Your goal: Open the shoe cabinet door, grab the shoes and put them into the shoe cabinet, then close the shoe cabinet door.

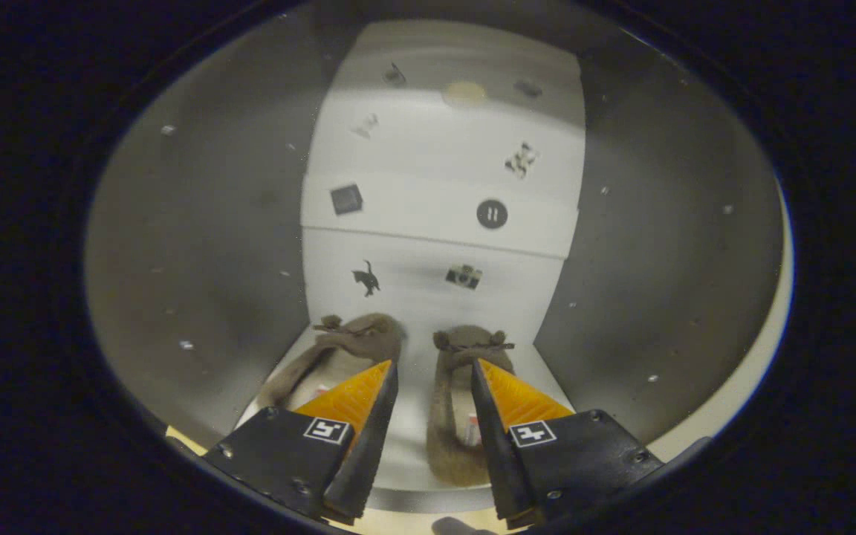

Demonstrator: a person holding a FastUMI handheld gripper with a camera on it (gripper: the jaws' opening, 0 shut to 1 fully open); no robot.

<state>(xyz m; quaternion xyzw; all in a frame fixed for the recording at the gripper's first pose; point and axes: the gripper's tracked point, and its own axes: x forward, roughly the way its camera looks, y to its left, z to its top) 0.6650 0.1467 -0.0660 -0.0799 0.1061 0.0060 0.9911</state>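
Shoes: two brown fuzzy slippers lie side by side on the floor of the shoe cabinet (235, 245). My gripper (434, 365) hangs released, jaws spread, gripping nothing. Left finger (357, 397) covers most of the left slipper (357, 338); right slipper (449, 416) shows between the fingers, heel partly cut off. Beyond them, the white back panel (443, 193) carries small stickers, top ones too blurred to identify.

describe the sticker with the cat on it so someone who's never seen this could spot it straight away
Start at the white sticker-dotted panel standing behind the two brown slippers, beyond the open gripper. On its lowest section, just above the left slipper, sits the cat sticker. It is a small black silhouette with a raised tail, unlike the boxy camera sticker beside it.
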